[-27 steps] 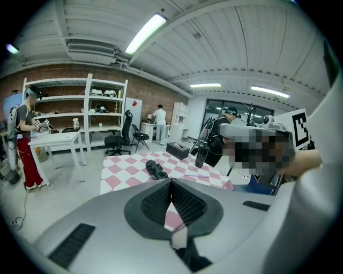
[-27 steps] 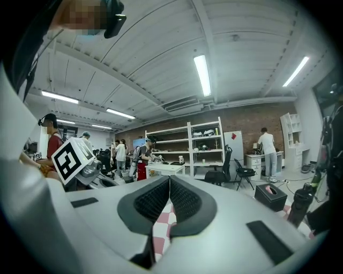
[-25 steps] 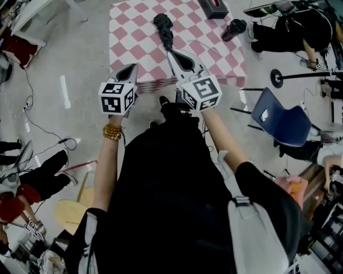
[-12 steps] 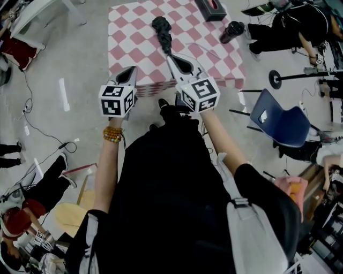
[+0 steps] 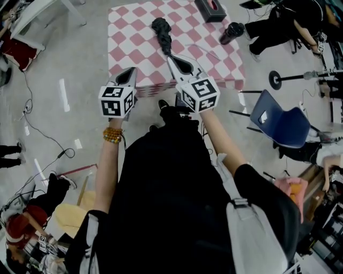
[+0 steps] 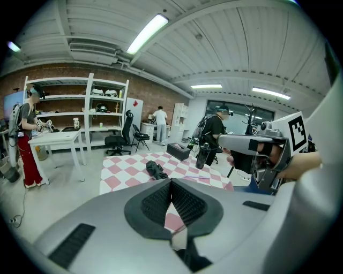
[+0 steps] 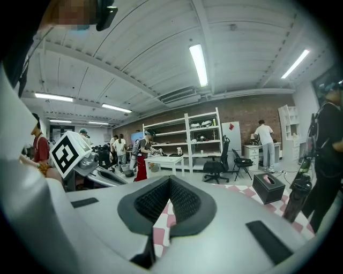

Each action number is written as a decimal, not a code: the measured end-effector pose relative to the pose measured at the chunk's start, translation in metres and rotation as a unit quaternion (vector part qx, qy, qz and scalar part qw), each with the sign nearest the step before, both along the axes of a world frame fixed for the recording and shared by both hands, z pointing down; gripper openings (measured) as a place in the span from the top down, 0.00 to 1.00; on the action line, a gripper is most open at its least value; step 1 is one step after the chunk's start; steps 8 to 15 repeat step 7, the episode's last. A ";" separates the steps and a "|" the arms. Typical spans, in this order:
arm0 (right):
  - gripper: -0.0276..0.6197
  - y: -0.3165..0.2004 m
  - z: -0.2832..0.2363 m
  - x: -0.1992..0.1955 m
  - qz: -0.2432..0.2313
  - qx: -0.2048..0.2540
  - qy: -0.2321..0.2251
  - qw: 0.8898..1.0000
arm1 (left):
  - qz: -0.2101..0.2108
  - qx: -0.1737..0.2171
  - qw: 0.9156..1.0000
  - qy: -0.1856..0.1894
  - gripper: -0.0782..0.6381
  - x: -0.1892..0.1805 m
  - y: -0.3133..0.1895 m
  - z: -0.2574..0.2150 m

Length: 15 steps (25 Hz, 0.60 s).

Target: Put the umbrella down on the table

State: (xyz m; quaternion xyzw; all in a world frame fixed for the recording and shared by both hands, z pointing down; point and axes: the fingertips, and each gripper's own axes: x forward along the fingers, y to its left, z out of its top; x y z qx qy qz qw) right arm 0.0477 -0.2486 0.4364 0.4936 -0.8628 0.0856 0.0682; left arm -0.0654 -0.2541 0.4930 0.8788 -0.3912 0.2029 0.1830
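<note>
The folded black umbrella (image 5: 162, 33) lies on the table (image 5: 131, 53), along the checked cloth with its near end toward the person. The right gripper (image 5: 170, 55) points at that near end, its jaws pressed together with nothing between them. From the head view the tips look just short of the umbrella, though whether they touch it I cannot tell; the left gripper view shows the umbrella (image 6: 156, 170) flat on the cloth and the right gripper raised above the table's edge. The left gripper (image 5: 132, 70) is off to the left of the umbrella, well apart from it, over the table's near edge; its jaws (image 6: 170, 184) are also closed and empty. The table wears a pink-and-white checked cloth and also carries a black tissue box (image 5: 210, 8) at its far side and a dark bottle (image 5: 232, 31) near the far right corner. Around it are a grey floor with cables, a blue chair (image 5: 281, 120), white shelving (image 6: 80, 107) against a brick wall, and several people. Both forearms reach forward, side by side, a bead bracelet (image 5: 112, 132) on the left wrist.
</note>
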 end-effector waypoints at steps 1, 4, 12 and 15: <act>0.93 -0.001 0.001 0.000 0.001 -0.002 0.000 1.000 | 0.000 0.000 1.000 0.000 0.87 0.000 0.000 0.000; 0.93 -0.004 0.004 0.003 0.003 -0.008 -0.002 1.000 | -0.001 -0.002 1.000 -0.001 0.87 0.000 -0.002 0.002; 0.93 -0.009 0.006 0.007 0.005 -0.013 -0.003 1.000 | -0.001 -0.004 1.000 -0.002 0.87 0.002 -0.006 0.003; 0.93 -0.009 0.006 0.007 0.005 -0.013 -0.003 1.000 | -0.001 -0.004 1.000 -0.002 0.87 0.002 -0.006 0.003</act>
